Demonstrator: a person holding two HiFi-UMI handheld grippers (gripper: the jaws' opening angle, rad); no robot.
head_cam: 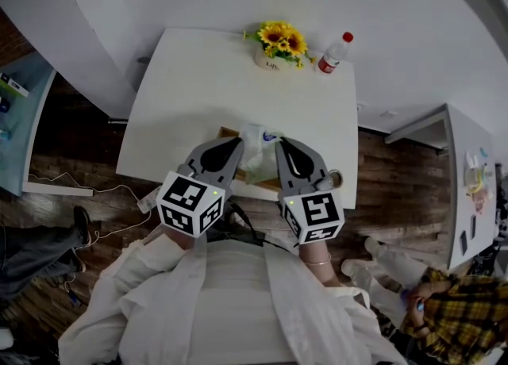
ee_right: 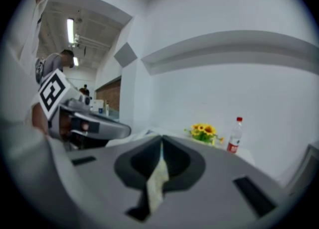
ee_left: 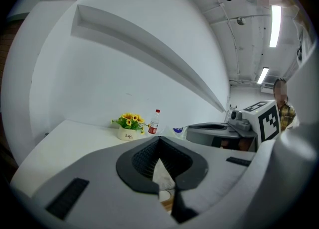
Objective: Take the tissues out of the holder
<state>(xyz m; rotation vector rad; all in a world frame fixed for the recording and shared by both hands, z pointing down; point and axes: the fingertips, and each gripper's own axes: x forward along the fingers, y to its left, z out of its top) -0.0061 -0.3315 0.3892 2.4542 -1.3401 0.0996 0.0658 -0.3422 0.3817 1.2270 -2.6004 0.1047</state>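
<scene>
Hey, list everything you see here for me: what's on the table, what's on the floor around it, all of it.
table: one, white, centre, against the wall
flower pot: one, yellow flowers in a white pot, far edge of the table
bottle: one, clear with a red cap and label, right of the flower pot
holder: one, brown, near edge of the table, mostly hidden
tissue: white, count unclear, rising from the holder
cable: one, white, floor left of the table
cabinet: one, white, far right
bystanders: two, one in dark trousers at left, one in a yellow checked shirt at lower right
left gripper: one, grey, closed on the tissue
right gripper: one, grey, closed on the tissue
</scene>
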